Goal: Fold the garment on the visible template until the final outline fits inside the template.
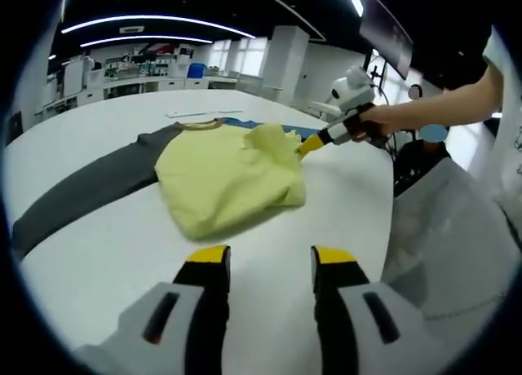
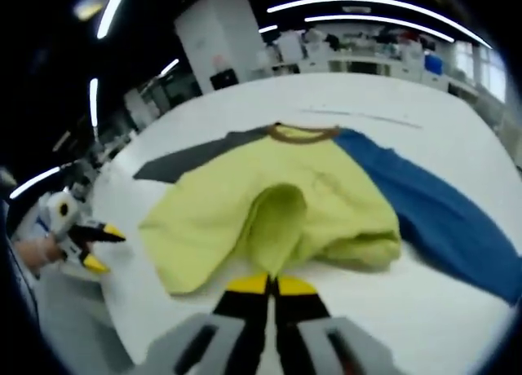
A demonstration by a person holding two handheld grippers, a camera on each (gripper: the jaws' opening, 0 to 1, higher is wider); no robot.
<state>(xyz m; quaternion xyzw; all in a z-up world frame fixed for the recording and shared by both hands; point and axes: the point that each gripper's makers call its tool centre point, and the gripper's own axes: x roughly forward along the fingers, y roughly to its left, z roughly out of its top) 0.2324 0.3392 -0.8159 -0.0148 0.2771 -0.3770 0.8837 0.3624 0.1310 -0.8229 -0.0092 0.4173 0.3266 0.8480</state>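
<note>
I am holding a pinch of the yellow shirt body (image 2: 269, 220) in my right gripper (image 2: 272, 284): its jaws are pressed together on a lifted fold of the hem, and the cloth rises in a soft ridge straight ahead of the tips. In the left gripper view the same tool (image 1: 312, 143) comes in from the right, biting the near corner of the yellow fabric. My left gripper (image 1: 270, 257) hovers spread apart over the bare white table (image 1: 98, 261), holding nothing, a little short of the bunched lower edge of the garment.

The garment (image 1: 224, 179) lies across the table ahead of me, neck band (image 2: 303, 133) on the far side. The grey sleeve (image 1: 81, 191) runs out long to my left; the blue sleeve (image 2: 440, 212) runs out to my right. The body is already partly gathered toward the collar, so the sleeves are what stick out widest now. I cannot make out the template outline under the cloth.

What matters next, I judge, is that the fold I am carrying points from hem toward collar, along the shirt's long axis. My right tool is on the cloth; the left is nearer the grey sleeve, so that sleeve is its natural job once the hem is laid down.
</note>
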